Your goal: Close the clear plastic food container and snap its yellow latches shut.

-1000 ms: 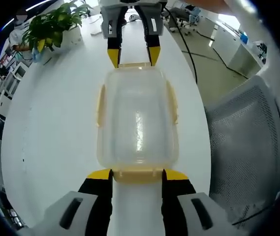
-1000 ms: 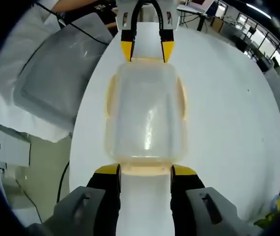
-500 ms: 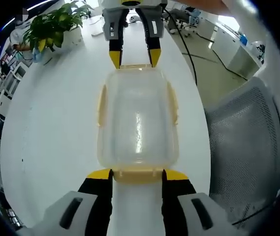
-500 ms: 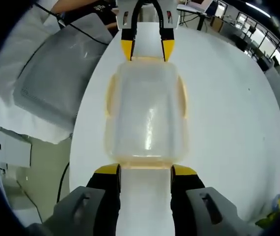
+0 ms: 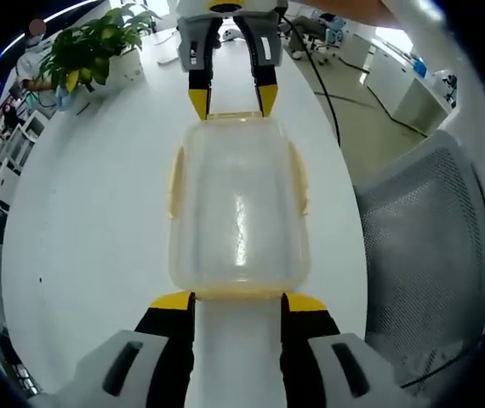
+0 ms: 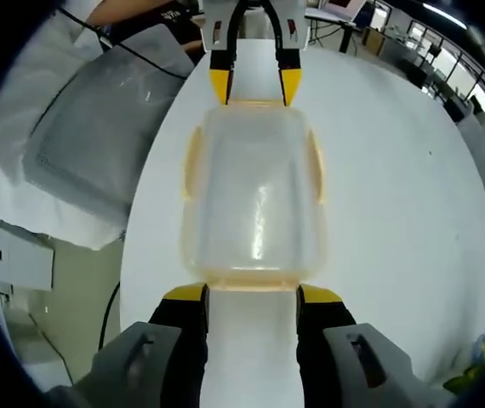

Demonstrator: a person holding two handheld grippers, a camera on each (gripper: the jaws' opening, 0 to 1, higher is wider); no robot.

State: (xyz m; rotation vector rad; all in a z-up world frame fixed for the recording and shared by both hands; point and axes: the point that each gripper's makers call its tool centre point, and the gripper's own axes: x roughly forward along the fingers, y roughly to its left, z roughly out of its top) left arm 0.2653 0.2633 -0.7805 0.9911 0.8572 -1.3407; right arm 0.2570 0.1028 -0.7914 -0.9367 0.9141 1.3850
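near-end yellow latch (image 5: 238, 294) of the clear food container (image 5: 238, 208): only a thin strip shows between the left gripper (image 5: 238, 303) tips, can't tell if it's snapped down. same in right gripper view, near latch (image 6: 253, 290) between the right gripper (image 6: 253, 296) tips, state unreadable. far-end latch (image 5: 232, 114) sits between the other gripper's tips, contact unclear. mesh office chair (image 5: 434, 255) cut off by the right edge. potted plant (image 5: 89, 47) partly cut at far left, pot blurred. desks far right (image 5: 396, 68) too small to read.
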